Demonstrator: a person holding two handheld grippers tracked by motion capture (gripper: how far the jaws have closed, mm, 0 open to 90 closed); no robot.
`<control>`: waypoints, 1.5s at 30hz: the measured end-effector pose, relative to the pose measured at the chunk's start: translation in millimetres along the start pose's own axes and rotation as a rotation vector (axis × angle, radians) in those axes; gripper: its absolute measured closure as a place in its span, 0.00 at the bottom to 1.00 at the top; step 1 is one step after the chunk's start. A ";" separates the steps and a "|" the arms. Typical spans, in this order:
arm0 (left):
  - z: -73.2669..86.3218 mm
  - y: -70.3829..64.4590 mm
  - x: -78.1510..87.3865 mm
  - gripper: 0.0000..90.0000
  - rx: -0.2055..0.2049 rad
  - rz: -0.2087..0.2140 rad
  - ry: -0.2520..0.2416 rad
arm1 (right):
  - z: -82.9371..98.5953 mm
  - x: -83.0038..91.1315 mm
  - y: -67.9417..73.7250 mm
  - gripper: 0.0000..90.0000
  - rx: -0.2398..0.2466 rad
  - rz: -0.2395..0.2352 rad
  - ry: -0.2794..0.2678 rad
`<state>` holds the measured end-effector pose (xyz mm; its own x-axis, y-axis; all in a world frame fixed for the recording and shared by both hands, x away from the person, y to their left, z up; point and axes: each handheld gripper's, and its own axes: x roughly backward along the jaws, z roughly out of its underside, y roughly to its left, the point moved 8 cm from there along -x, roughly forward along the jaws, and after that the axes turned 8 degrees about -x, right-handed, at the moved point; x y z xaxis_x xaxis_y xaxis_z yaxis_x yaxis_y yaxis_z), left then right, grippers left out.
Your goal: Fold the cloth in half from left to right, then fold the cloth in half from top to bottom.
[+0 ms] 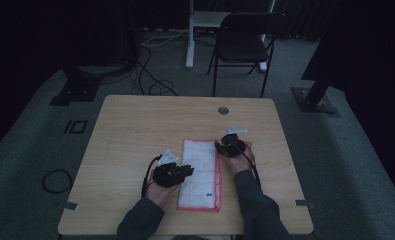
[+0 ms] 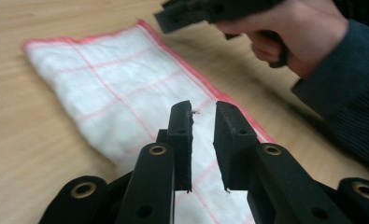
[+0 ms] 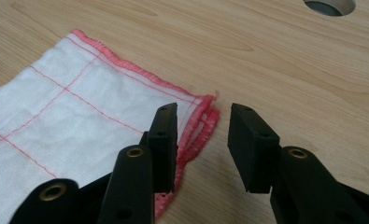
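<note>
Cloth folded; right gripper view alone shows layered corner; both jaws parted, empty.

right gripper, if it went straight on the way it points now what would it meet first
Probably the folded cloth's red-hemmed corner, which lies just ahead between the open jaws of the right gripper. Beyond it is bare wooden table; depth is uncertain.
</note>
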<state>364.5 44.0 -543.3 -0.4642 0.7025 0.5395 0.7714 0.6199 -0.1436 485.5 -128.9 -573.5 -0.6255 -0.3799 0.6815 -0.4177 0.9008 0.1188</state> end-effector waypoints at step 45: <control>-19.5 94.1 -25.6 0.72 0.077 -0.254 -0.029 | 4.9 -5.4 -5.2 0.60 -0.054 -0.020 0.006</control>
<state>457.5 77.5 -554.5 -0.6518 0.5303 0.5422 0.5936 0.8016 -0.0705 487.8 -132.6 -581.3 -0.6135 -0.3967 0.6828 -0.3936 0.9032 0.1711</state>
